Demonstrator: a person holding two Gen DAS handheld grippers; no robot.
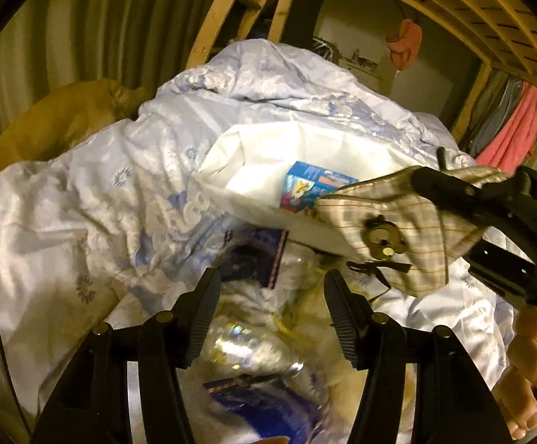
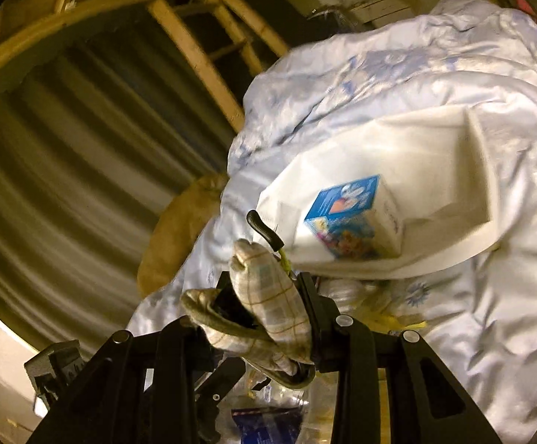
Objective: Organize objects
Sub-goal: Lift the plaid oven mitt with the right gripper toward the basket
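From the left wrist, the left tool [image 1: 272,307] gapes empty over clear wrappers [image 1: 253,336]. From the right wrist, the right tool [image 2: 268,288] pinches a plaid pouch [image 2: 268,307]; the white bin [image 2: 453,170] (one box inside) sits at two o'clock. Loose cloth could slip.

A pale blue quilt [image 1: 127,192] with a flower pattern lies crumpled over the middle of the frame. At the left, a yellow-brown pillow [image 1: 57,125] lies partly under its edge. Behind it, at the upper left, hangs a greenish curtain [image 1: 83,29] in long folds. Wooden slats [image 1: 490,11] curve across the upper right, and a wooden post [image 1: 216,14] rises at the top centre. At the right edge hang pink and grey clothes [image 1: 516,125].
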